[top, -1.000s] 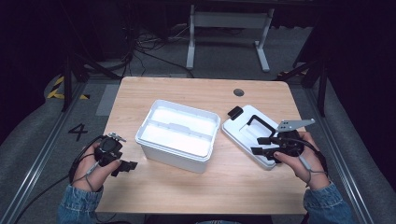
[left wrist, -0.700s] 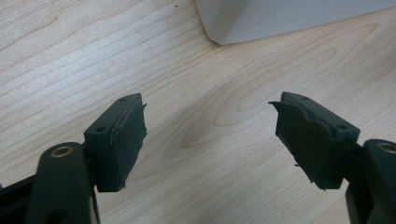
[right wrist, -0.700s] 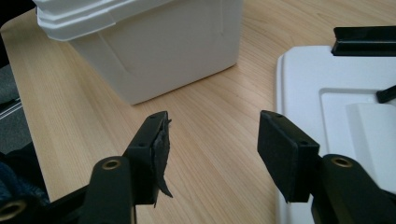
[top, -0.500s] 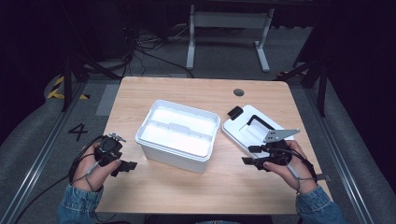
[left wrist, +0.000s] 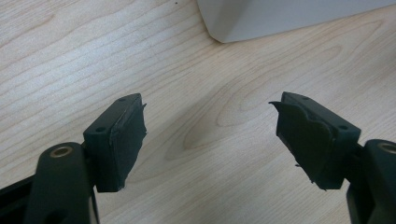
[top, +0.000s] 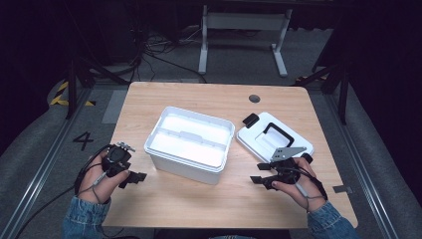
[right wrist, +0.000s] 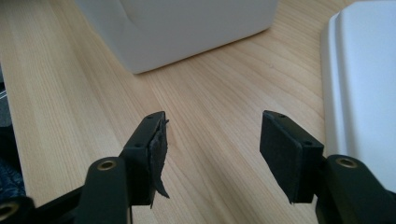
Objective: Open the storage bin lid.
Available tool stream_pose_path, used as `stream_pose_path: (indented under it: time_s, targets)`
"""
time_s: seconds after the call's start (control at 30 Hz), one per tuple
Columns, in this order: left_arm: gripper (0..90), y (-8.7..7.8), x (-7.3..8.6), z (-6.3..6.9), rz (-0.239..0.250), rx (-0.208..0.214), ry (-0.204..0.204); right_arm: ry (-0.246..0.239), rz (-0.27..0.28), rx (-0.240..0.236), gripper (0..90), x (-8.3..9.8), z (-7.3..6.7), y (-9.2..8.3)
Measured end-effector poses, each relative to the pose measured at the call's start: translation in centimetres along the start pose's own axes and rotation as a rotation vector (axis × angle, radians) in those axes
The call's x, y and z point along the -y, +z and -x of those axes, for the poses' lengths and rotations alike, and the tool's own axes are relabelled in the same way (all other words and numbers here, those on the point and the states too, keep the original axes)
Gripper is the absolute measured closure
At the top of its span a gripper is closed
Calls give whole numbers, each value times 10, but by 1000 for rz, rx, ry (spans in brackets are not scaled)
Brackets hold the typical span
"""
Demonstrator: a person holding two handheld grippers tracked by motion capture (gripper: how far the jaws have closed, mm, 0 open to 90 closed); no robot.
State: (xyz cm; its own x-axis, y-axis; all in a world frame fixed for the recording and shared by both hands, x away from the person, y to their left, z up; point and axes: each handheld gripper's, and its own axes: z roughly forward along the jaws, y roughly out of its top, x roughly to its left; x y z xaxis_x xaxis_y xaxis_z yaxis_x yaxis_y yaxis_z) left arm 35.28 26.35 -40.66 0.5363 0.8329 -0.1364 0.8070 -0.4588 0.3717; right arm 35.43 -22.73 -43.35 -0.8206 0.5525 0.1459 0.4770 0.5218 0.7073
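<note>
While the white bin (top: 189,143) sits open at the middle of the tabletop (top: 209,199), its lid (top: 274,137) lies flat just right of it, black handle up. Right tongs (top: 260,180): near the lid's front corner, jaws have just been opening, now spread wide with nothing between them; bare wood under the gap. Left tongs (top: 135,177): spread, empty, just left of the bin's front corner. In the right gripper view the lid (right wrist: 359,88) is cut off at the frame edge and the bin wall (right wrist: 187,28) at the top; torn padding hangs from one pad. In the left gripper view one corner of the bin (left wrist: 280,18) shows. The bin's interior is washed out by glare; contents cannot be made out.
</note>
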Motion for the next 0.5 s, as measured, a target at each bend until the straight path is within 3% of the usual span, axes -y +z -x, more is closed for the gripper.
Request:
stream_pose_path:
  time_s: [0.5]
  targets:
    - [247, 3, 1, -2, -17, 1, -4, -25, -68, 20, 417, 17, -5, 28]
